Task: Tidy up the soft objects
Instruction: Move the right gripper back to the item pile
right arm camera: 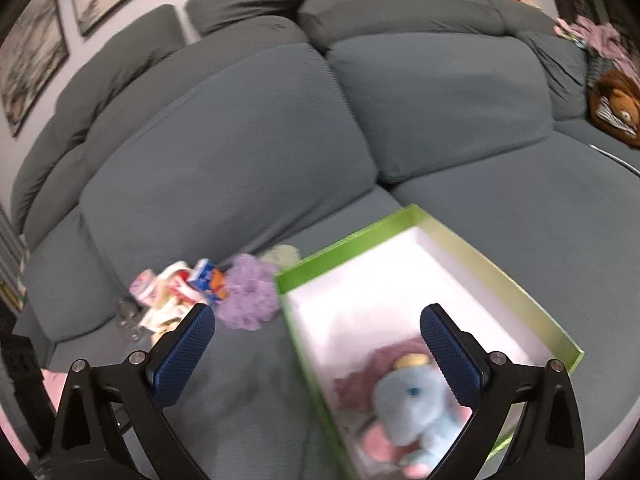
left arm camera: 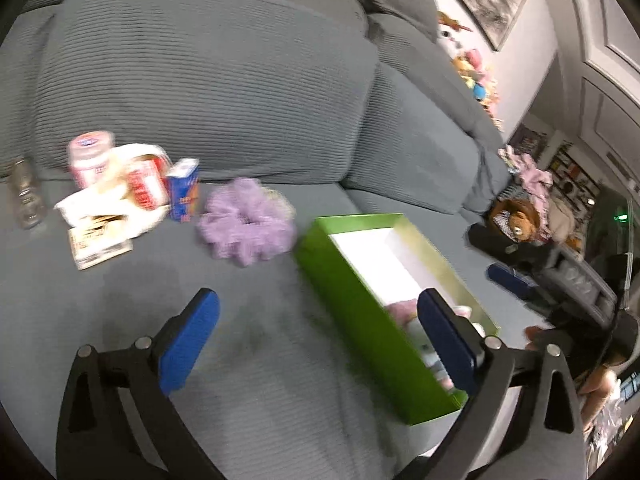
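A green box [left arm camera: 352, 300] with a white inside lies on the grey sofa seat; it also shows in the right wrist view [right arm camera: 492, 264]. In it lie a light blue plush elephant [right arm camera: 412, 408] and a mauve soft item [right arm camera: 384, 364]. A purple scrunchie [left arm camera: 246, 226] lies on the seat left of the box, also in the right wrist view [right arm camera: 250, 298]. My left gripper [left arm camera: 318, 344] is open and empty above the seat, at the box's near left wall. My right gripper [right arm camera: 318, 354] is open and empty above the box's near end.
A pile of small packages, a pink-lidded jar [left arm camera: 90, 156], a blue carton [left arm camera: 184, 190] and a glass bottle [left arm camera: 26, 196] sits left of the scrunchie. A brown teddy [left arm camera: 516, 220] and plush toys [left arm camera: 476, 72] lie on the sofa's right side. Back cushions rise behind.
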Action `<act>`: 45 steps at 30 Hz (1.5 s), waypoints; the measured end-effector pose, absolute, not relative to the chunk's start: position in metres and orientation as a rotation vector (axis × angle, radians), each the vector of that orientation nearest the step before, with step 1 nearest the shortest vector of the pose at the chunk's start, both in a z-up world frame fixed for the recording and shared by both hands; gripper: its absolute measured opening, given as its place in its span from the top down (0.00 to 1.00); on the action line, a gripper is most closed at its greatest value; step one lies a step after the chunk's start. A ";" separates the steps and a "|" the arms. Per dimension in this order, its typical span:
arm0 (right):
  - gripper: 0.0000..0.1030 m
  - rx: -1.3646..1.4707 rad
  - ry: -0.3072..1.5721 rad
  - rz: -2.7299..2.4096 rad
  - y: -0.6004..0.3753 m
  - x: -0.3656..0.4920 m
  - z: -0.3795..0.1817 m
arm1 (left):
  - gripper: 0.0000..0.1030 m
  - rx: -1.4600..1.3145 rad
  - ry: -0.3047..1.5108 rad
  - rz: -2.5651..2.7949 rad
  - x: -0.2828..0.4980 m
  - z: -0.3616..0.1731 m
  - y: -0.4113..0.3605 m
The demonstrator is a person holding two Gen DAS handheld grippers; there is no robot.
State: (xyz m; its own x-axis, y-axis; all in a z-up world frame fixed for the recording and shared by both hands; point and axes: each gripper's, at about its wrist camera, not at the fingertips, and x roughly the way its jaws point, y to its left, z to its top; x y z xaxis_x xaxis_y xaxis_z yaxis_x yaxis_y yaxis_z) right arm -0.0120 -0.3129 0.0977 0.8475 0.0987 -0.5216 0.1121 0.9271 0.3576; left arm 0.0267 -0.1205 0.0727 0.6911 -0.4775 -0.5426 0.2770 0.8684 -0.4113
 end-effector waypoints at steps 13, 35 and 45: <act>0.00 0.376 0.458 0.177 -0.240 0.004 0.103 | 0.04 -0.318 0.731 -0.117 0.023 0.027 0.001; 0.00 0.383 0.631 0.401 -0.167 0.039 0.048 | 0.04 -0.389 0.770 -0.040 0.022 0.015 0.048; 0.00 0.294 0.647 0.305 -0.158 0.039 0.042 | 0.04 -0.332 0.774 0.007 0.021 0.011 0.042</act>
State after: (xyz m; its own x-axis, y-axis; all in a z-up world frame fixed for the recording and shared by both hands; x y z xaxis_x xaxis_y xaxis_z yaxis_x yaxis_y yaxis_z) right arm 0.0386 -0.1575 0.0422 0.7566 0.3659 -0.5419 -0.1851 0.9147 0.3593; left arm 0.0210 0.0417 0.0111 0.7177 -0.1151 -0.6868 -0.1269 0.9481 -0.2915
